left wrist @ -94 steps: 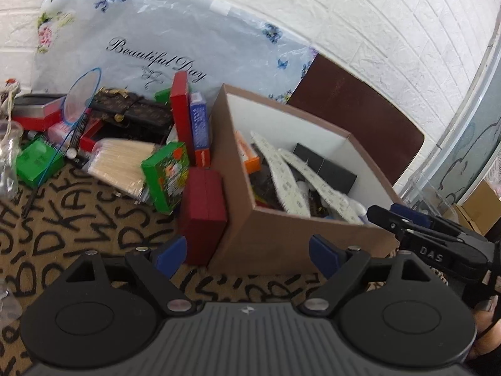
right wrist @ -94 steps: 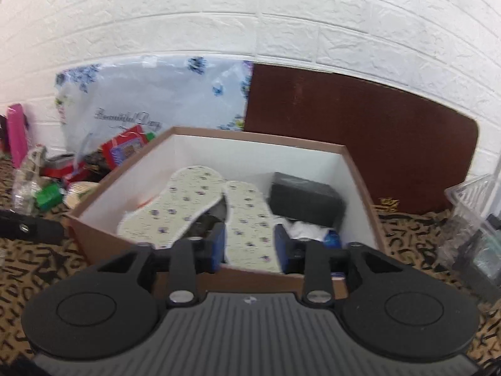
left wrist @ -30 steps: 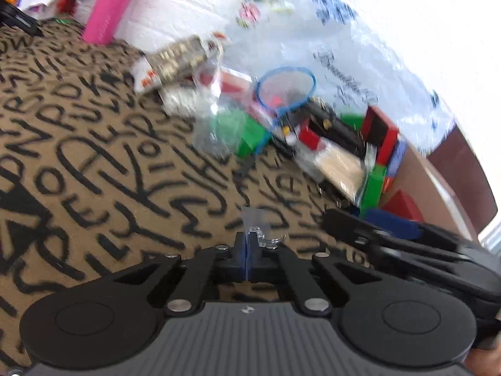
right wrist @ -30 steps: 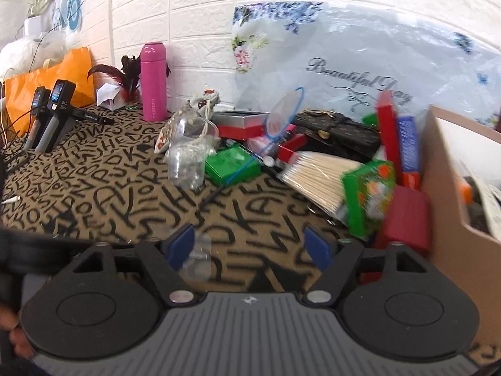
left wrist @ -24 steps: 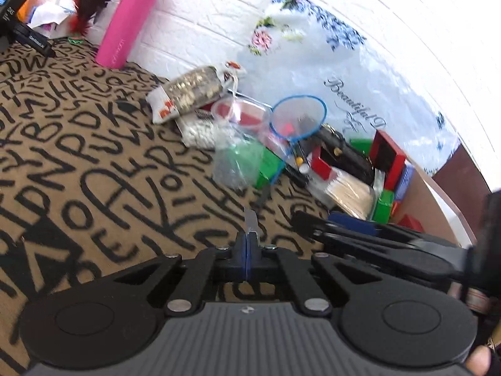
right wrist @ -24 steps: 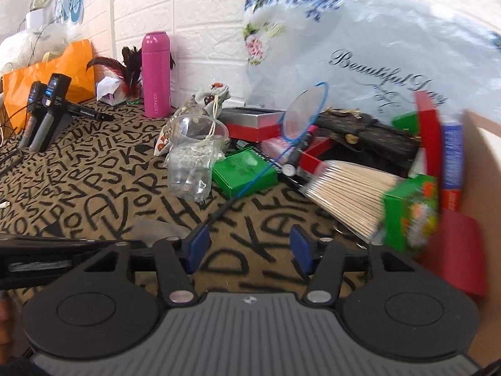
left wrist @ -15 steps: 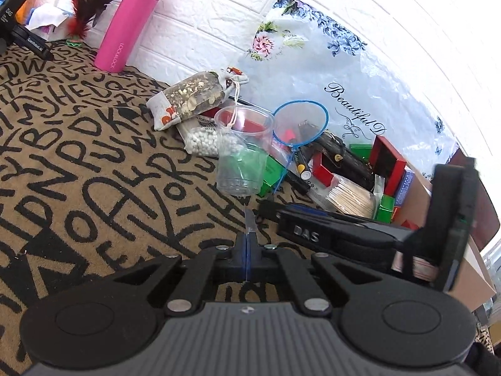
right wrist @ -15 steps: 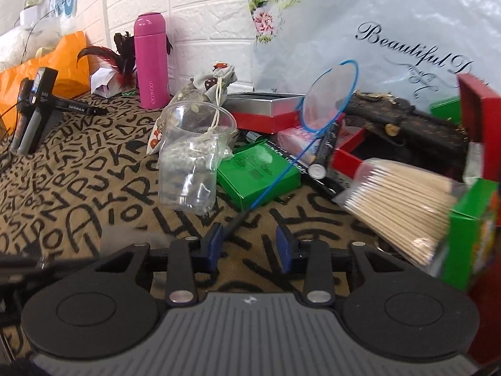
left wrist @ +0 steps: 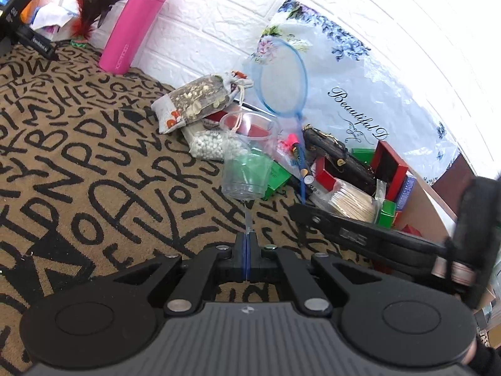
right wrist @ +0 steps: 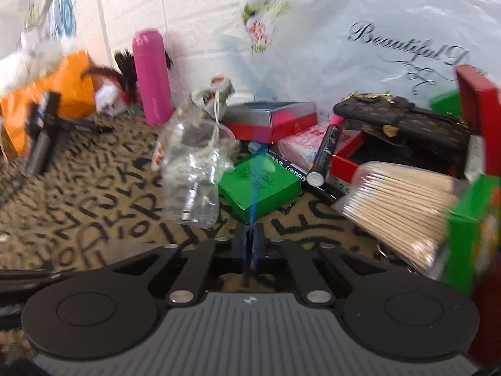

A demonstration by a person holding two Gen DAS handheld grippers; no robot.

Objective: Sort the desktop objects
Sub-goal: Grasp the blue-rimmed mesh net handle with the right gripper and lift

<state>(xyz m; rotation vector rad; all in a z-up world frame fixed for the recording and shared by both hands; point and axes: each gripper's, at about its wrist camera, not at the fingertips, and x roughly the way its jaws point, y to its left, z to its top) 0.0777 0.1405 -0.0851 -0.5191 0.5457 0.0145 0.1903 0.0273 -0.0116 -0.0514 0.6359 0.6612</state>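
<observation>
A blue hand net (left wrist: 281, 78) stands tilted up over the pile, its thin handle (left wrist: 302, 185) running down to my right gripper (left wrist: 296, 210). In the right wrist view the right gripper (right wrist: 249, 235) is shut on that blue handle (right wrist: 255, 185), which is blurred. My left gripper (left wrist: 248, 241) is shut on a small clear plastic bag (left wrist: 248, 219), seen edge-on as a thin strip above the jaws. A clear plastic cup (left wrist: 247, 163) stands just beyond both grippers.
A green box (right wrist: 260, 185), black marker (right wrist: 325, 153), stick bundle (right wrist: 400, 203), red boxes and a patterned pouch (right wrist: 404, 116) crowd the right. A pink bottle (left wrist: 134, 22) stands by the wall, a brown cardboard box (left wrist: 429, 206) at far right. Lettered cloth (left wrist: 78, 156) lies bare on the left.
The right jaws have closed onto the net's handle after moving in toward the pile, and the net's hoop has tipped up. The left gripper stays shut on the clear bag.
</observation>
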